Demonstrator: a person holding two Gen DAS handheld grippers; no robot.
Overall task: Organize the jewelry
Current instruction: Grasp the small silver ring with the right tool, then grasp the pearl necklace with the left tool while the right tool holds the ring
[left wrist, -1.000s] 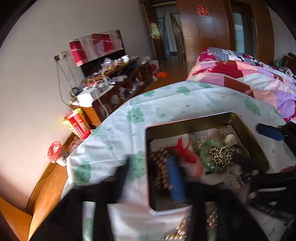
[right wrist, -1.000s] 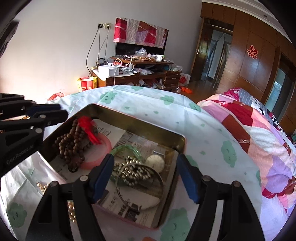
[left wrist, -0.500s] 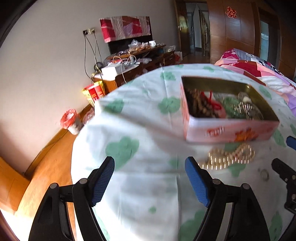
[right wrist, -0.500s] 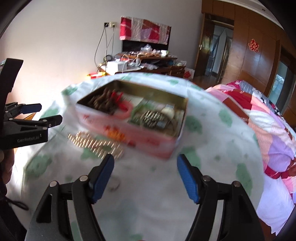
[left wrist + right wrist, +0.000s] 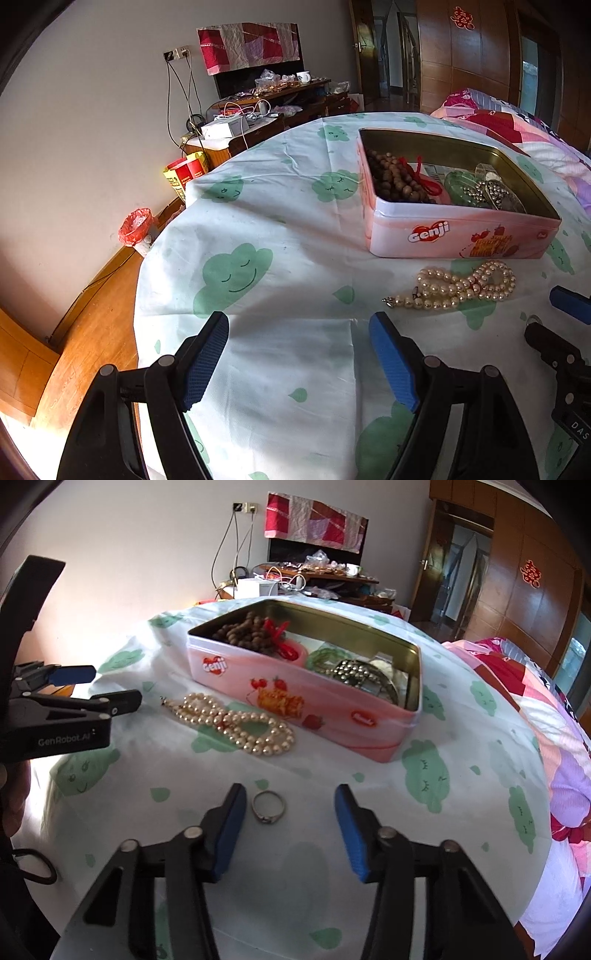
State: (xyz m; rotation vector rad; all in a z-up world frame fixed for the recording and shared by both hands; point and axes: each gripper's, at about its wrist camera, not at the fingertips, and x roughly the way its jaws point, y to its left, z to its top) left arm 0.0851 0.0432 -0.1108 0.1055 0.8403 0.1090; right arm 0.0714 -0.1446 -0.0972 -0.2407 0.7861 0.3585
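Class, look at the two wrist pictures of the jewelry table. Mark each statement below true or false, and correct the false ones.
1. The pearl necklace lies on the tablecloth, outside the pink tin. True.
2. The ring is inside the tin. False: it lies on the cloth between the right claw's fingers, untouched.
3. The left claw holds the wooden beads. False: it is open and empty; the beads sit in the tin.
4. The tin has no lid on. True.
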